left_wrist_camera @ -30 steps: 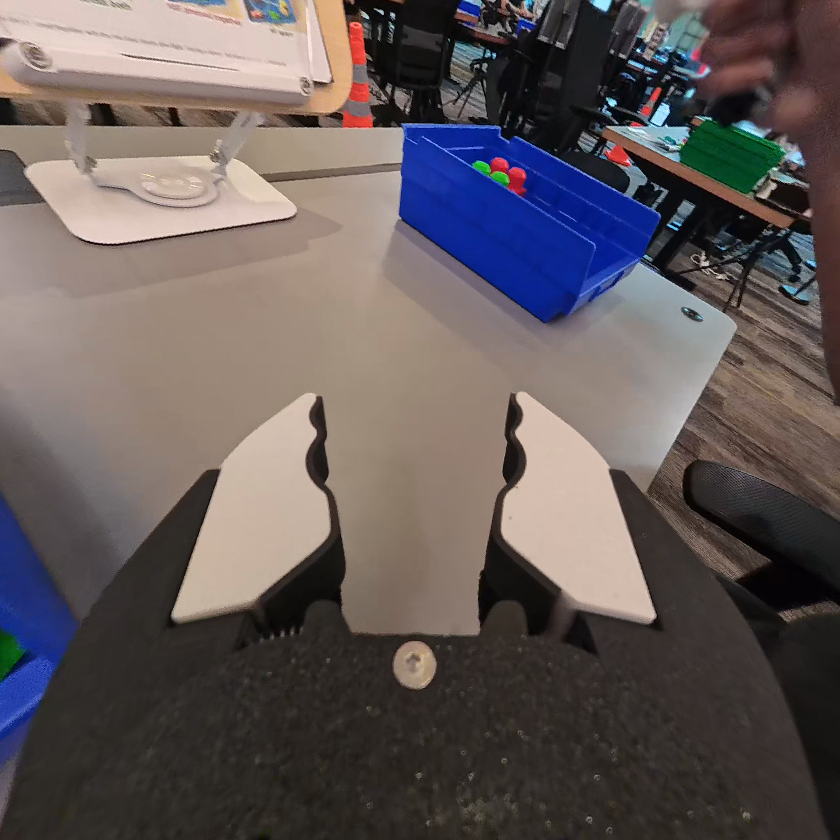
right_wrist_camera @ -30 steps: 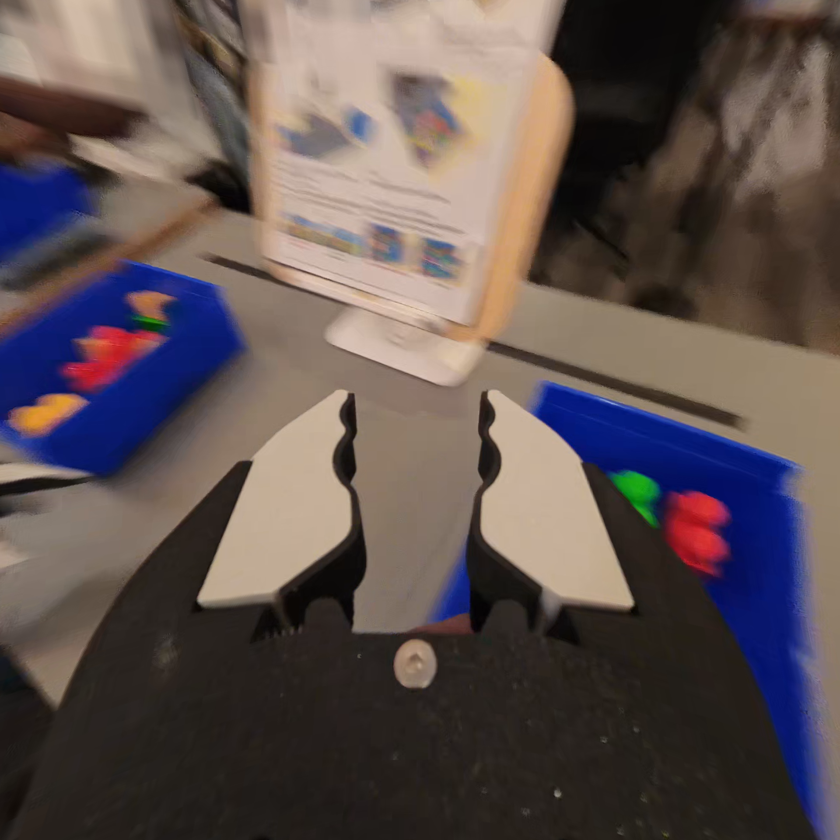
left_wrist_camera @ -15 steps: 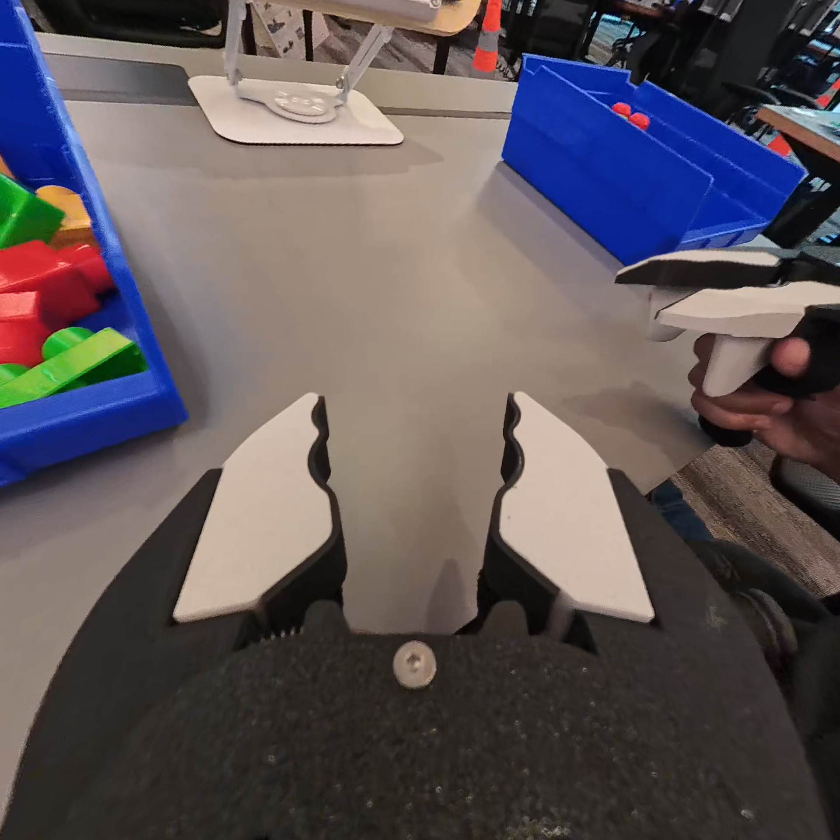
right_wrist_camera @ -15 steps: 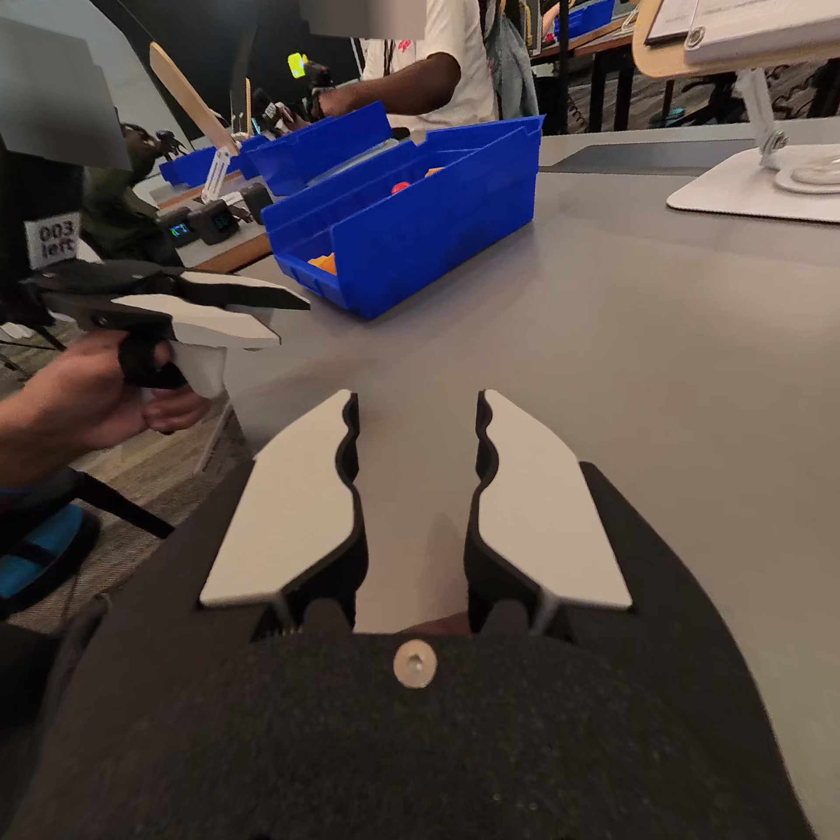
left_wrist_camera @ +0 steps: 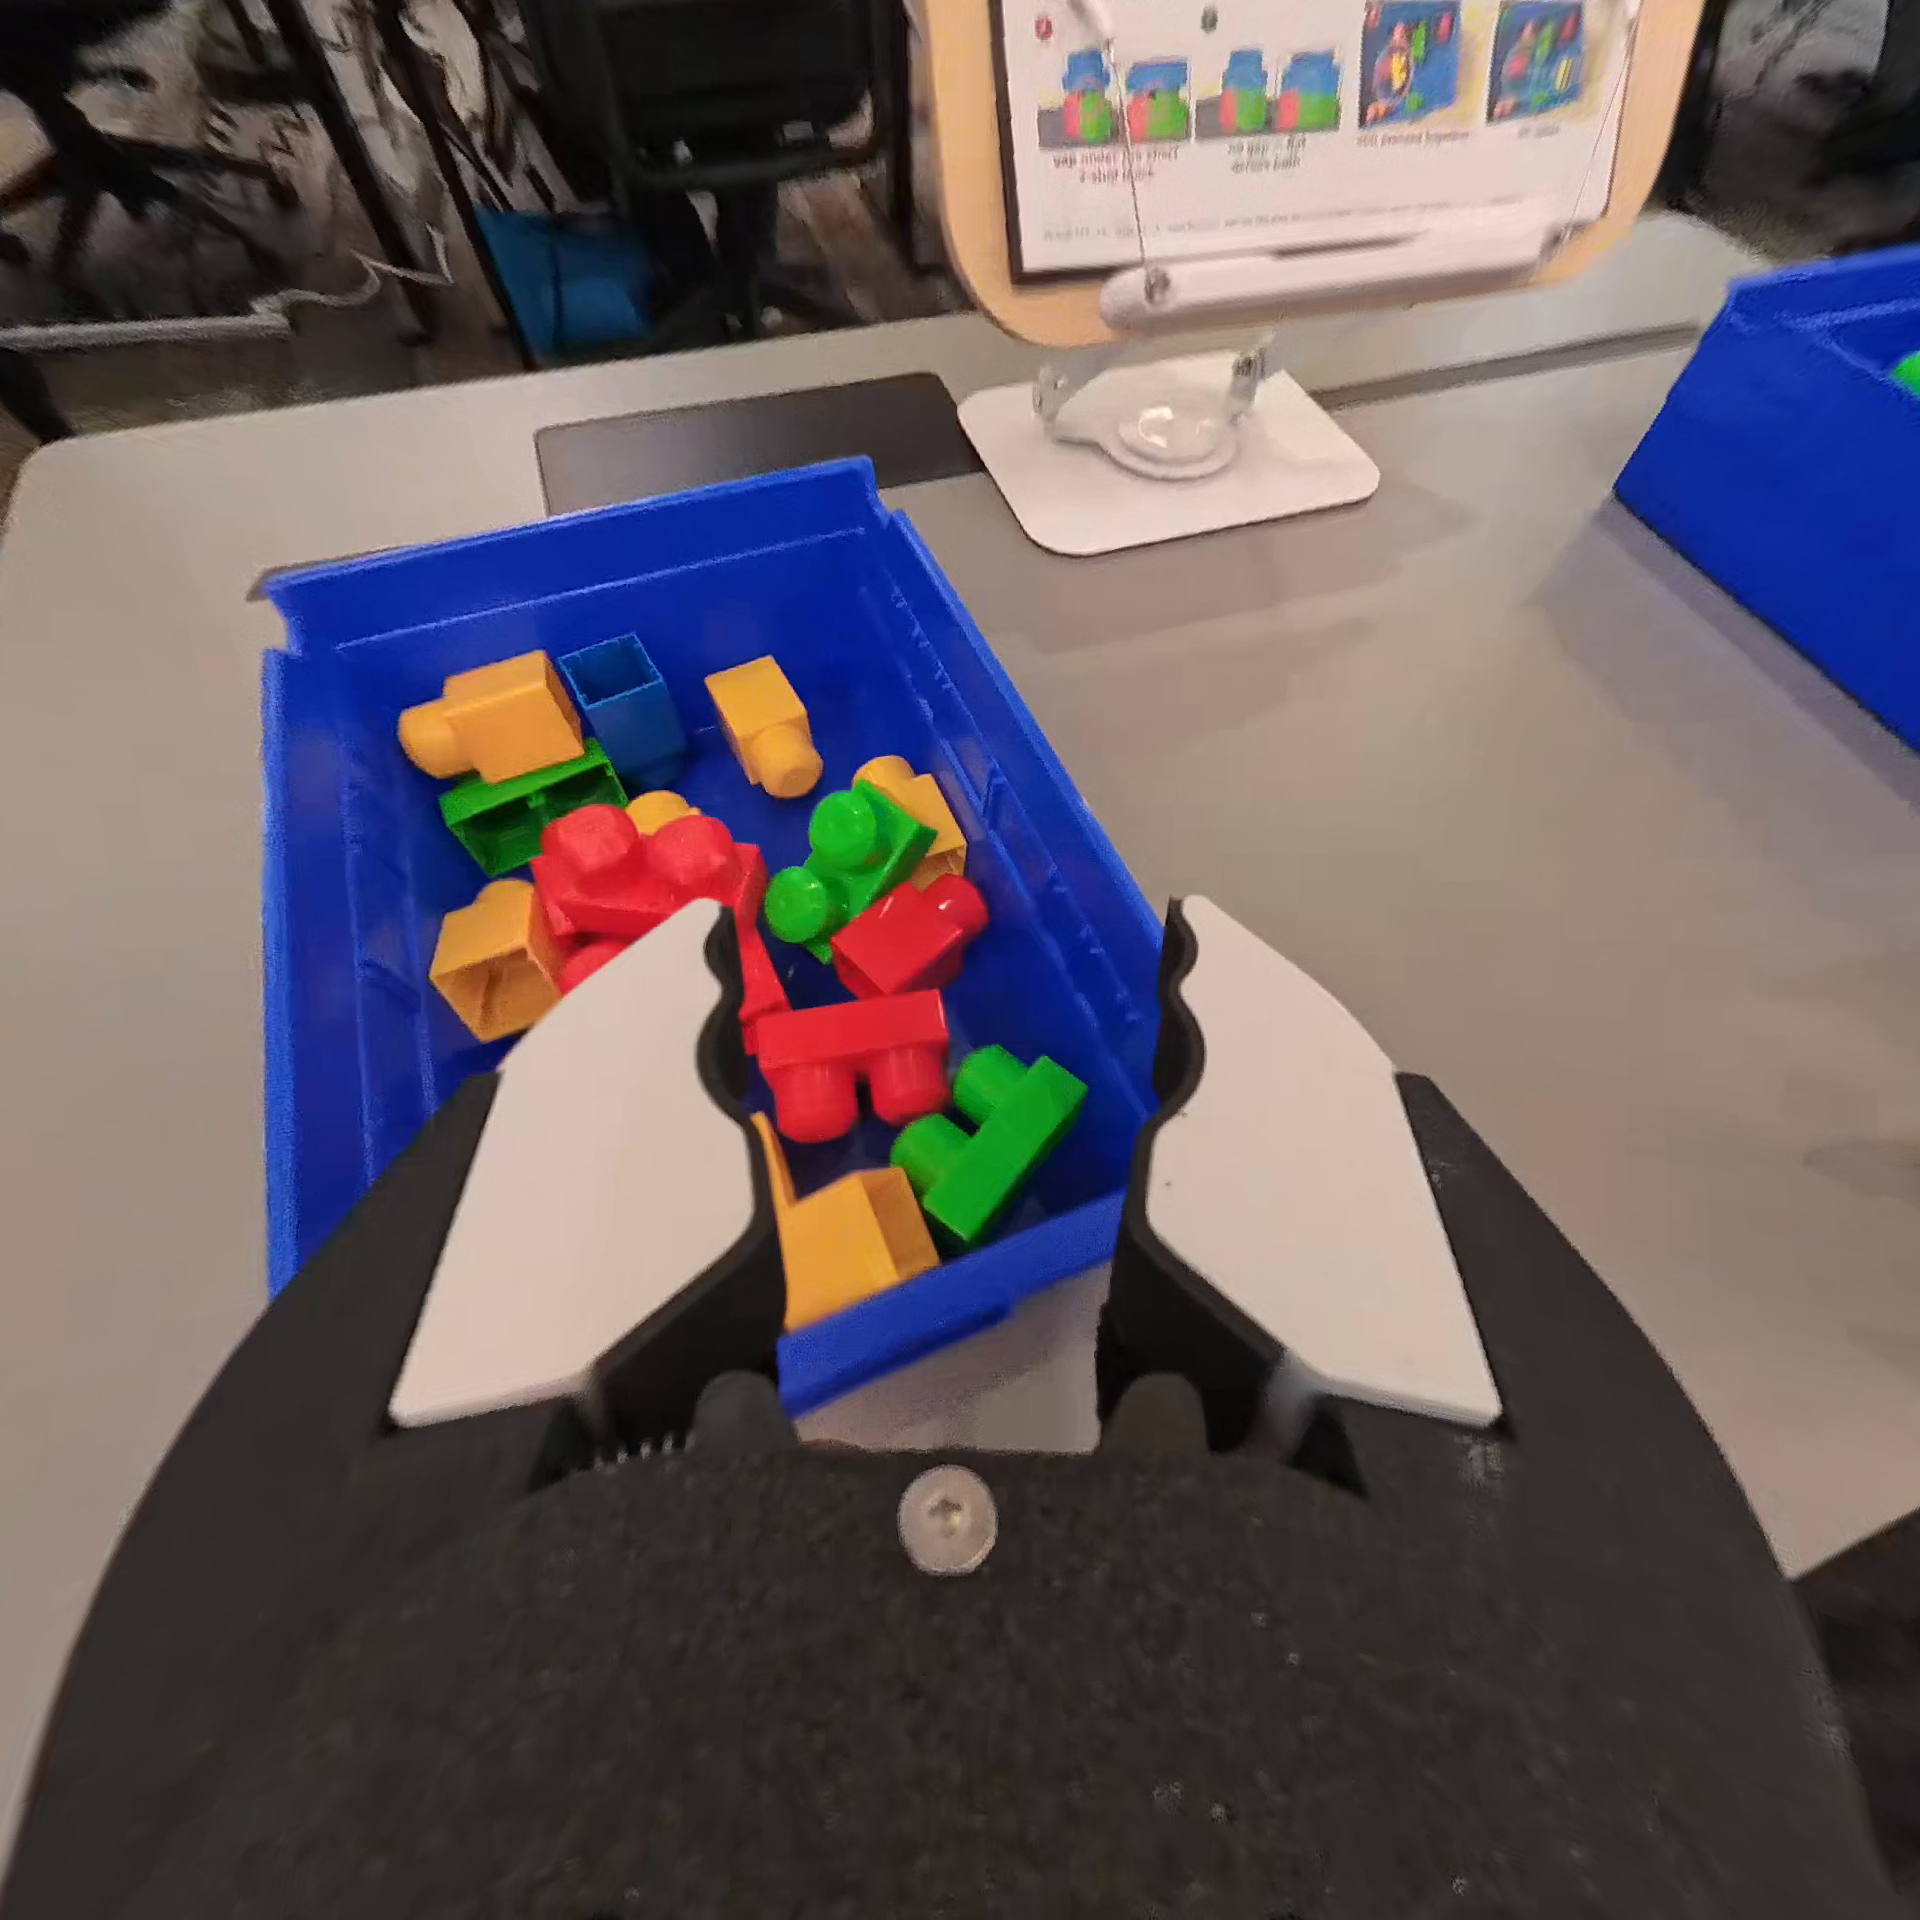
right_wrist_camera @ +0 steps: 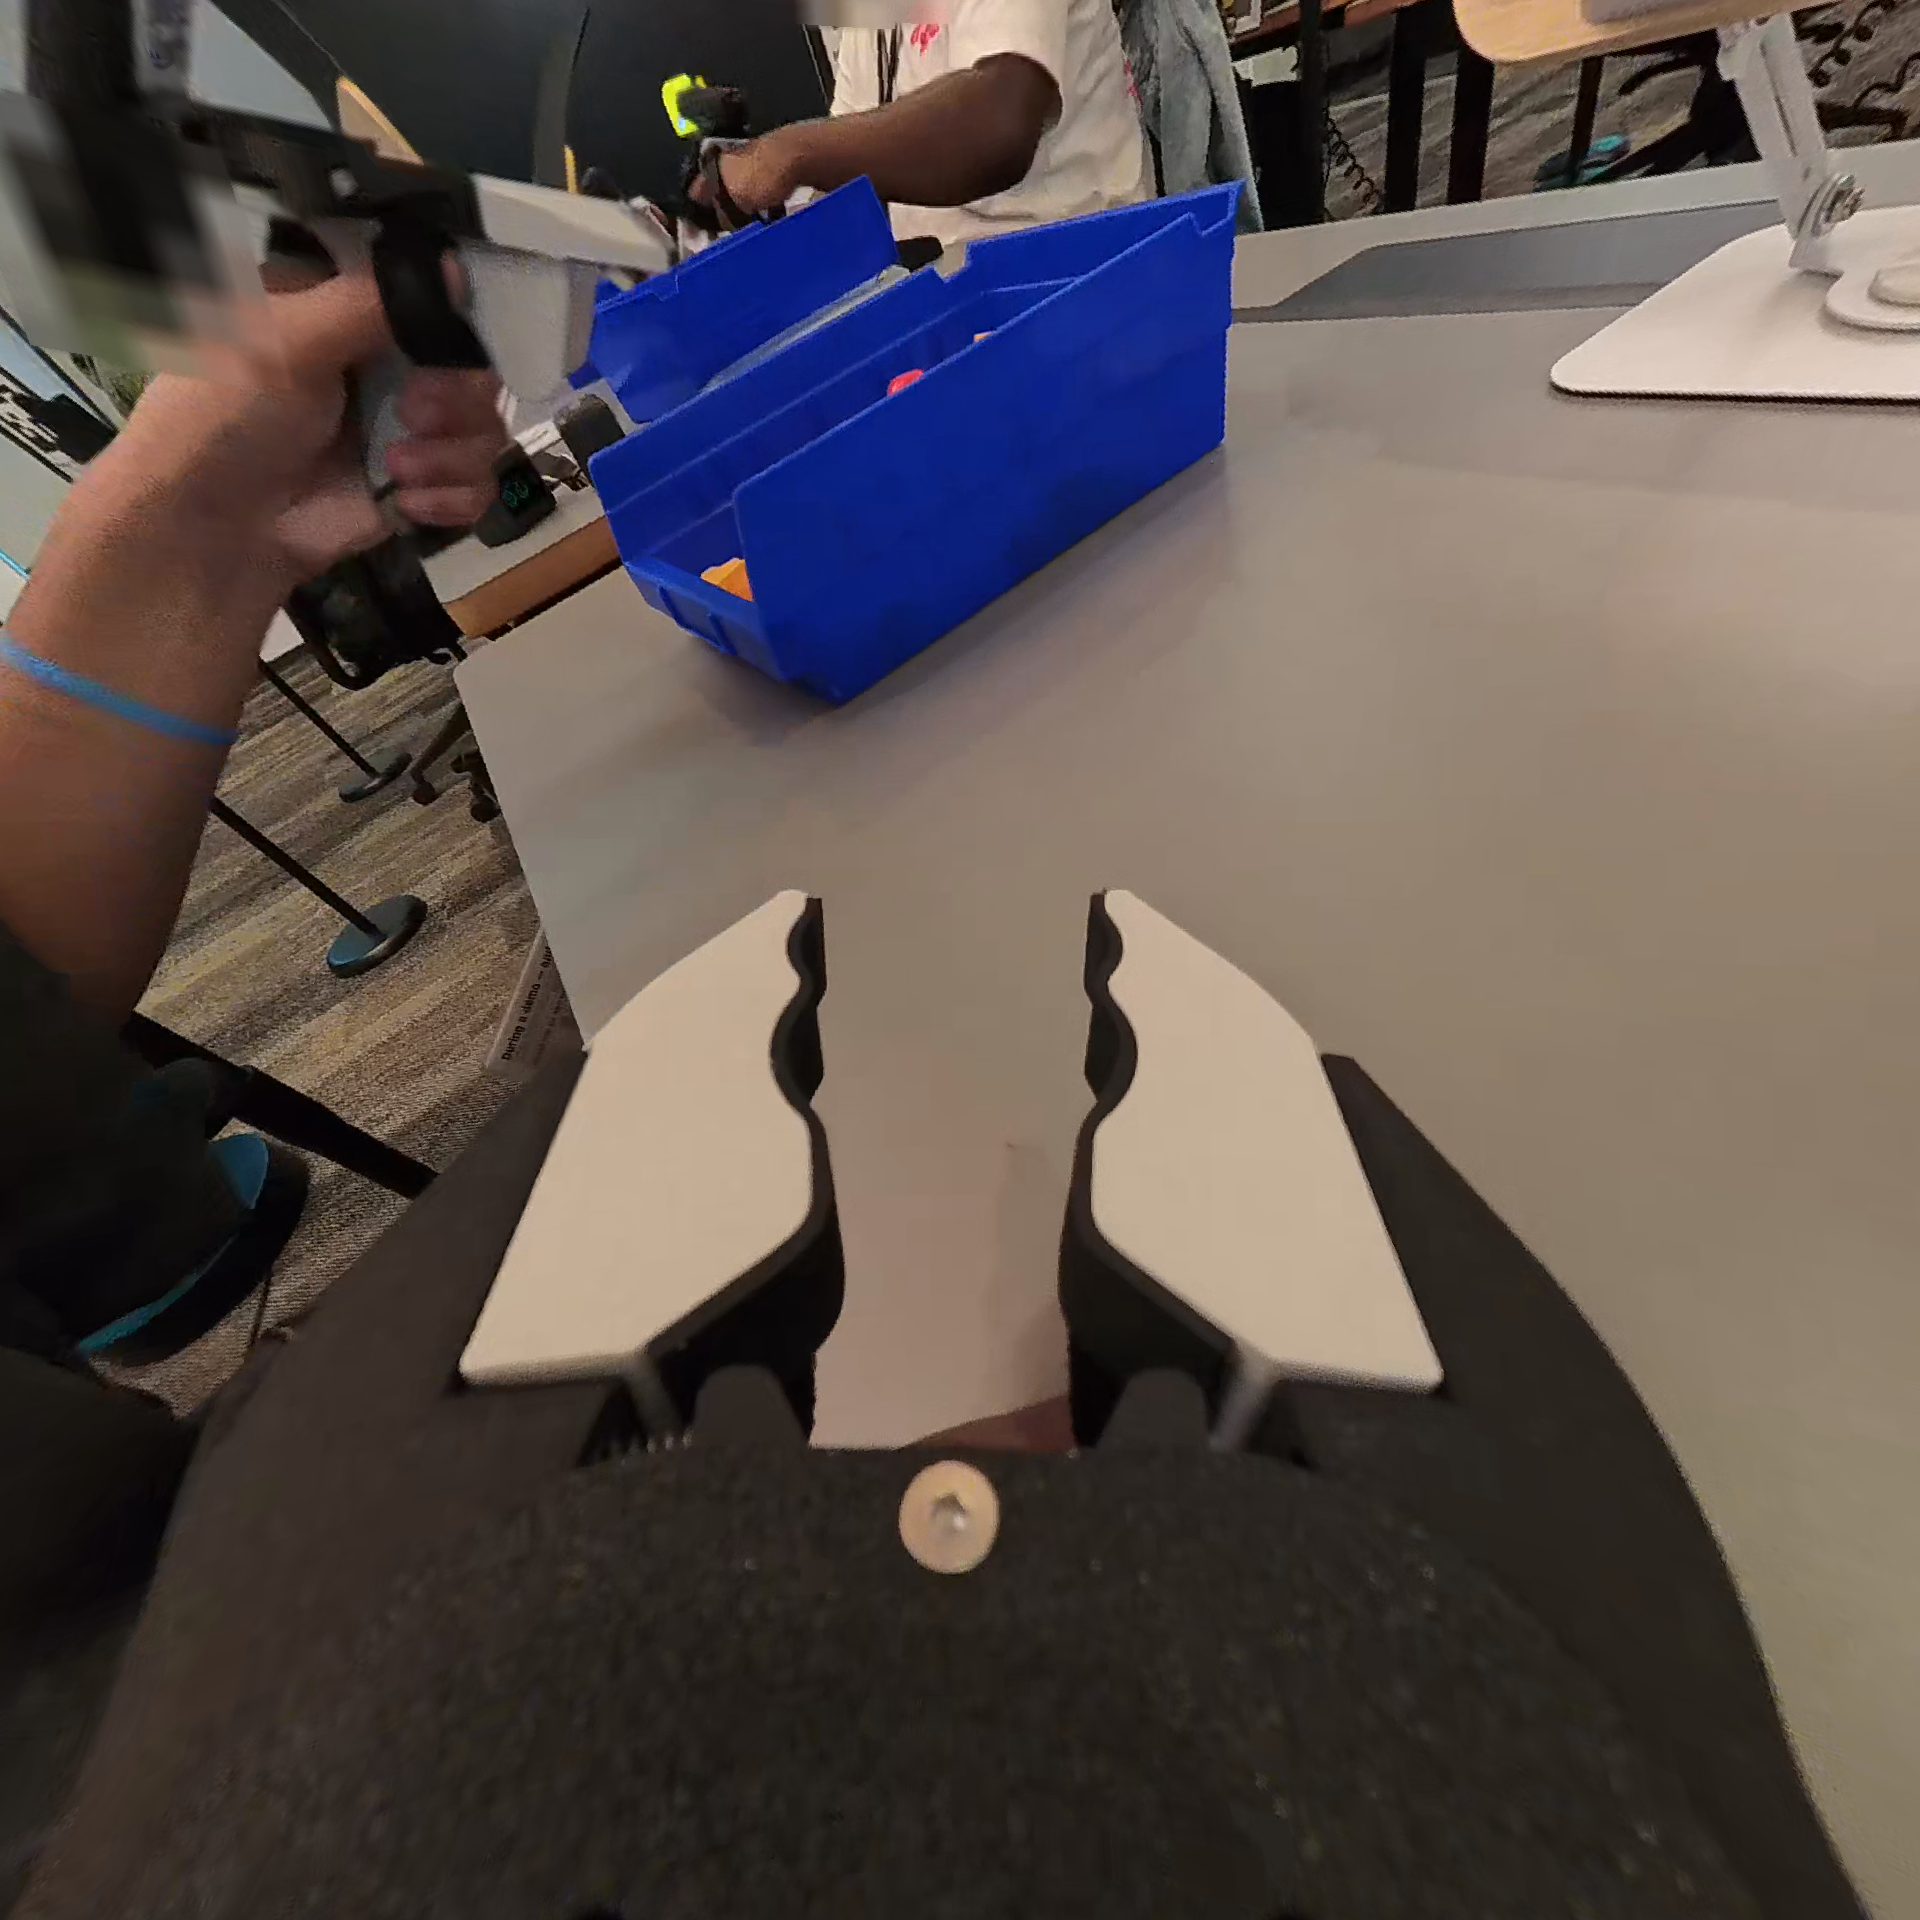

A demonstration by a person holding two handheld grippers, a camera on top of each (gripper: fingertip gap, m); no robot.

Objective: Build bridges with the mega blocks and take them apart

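A blue bin point(left_wrist_camera: 312, 935) on the grey table holds several loose mega blocks, among them red ones point(left_wrist_camera: 852, 1049), green ones point(left_wrist_camera: 987, 1143), orange ones point(left_wrist_camera: 499, 717) and a blue one point(left_wrist_camera: 623, 686). My left gripper point(left_wrist_camera: 940, 925) is open and empty, held above the near end of that bin. My right gripper point(right_wrist_camera: 951, 914) is open and empty over bare table. The same bin point(right_wrist_camera: 935, 488) shows far left in the right wrist view, with the left gripper point(right_wrist_camera: 540, 229) in a hand above it.
A second blue bin point(left_wrist_camera: 1787, 488) stands at the right of the table. A stand with an instruction sheet point(left_wrist_camera: 1299, 135) on a white base point(left_wrist_camera: 1174, 468) is at the back. Another person point(right_wrist_camera: 966, 94) works at a table behind. The table's left edge point(right_wrist_camera: 499, 831) is close. There is about 30 cm between the tips of the two grippers.
My left gripper swung left and now hangs over the bin of blocks. My right gripper came a little nearer to the bin. Both stayed open.
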